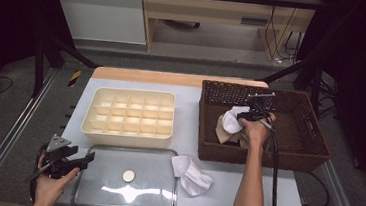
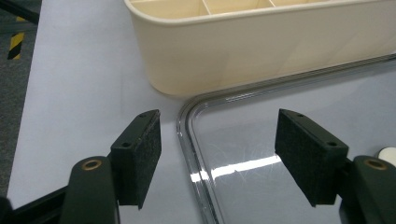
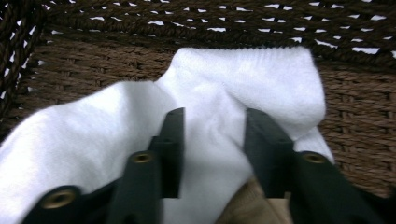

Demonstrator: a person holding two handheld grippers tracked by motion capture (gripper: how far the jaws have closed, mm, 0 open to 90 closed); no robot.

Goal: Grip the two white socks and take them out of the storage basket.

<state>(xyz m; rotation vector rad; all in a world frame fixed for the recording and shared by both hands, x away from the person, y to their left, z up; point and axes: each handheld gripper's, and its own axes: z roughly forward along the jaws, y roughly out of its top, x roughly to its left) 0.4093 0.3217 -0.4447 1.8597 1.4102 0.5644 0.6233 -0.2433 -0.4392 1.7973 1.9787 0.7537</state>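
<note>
My right gripper (image 1: 243, 117) reaches down into the brown wicker basket (image 1: 266, 158). In the right gripper view its jaws (image 3: 212, 126) stand partly apart, pushed into a white sock (image 3: 243, 79) with a fold of it between them. That white sock (image 1: 230, 121) lies on a beige cloth (image 1: 222, 133) whose edge shows under the jaws (image 3: 252, 207). A second white sock (image 1: 192, 175) lies on the table in front of the basket. My left gripper (image 1: 85, 159) rests open at the near left, its jaws (image 2: 217, 154) straddling the corner of a clear tray (image 2: 187, 135) with nothing between them.
A cream divided organiser (image 1: 127, 136) sits mid-table, its wall (image 2: 261, 51) just beyond the left jaws. The clear tray (image 1: 112, 197) in front of it holds a small round white disc (image 1: 128, 176). The table's left edge drops to grey floor (image 2: 14, 84).
</note>
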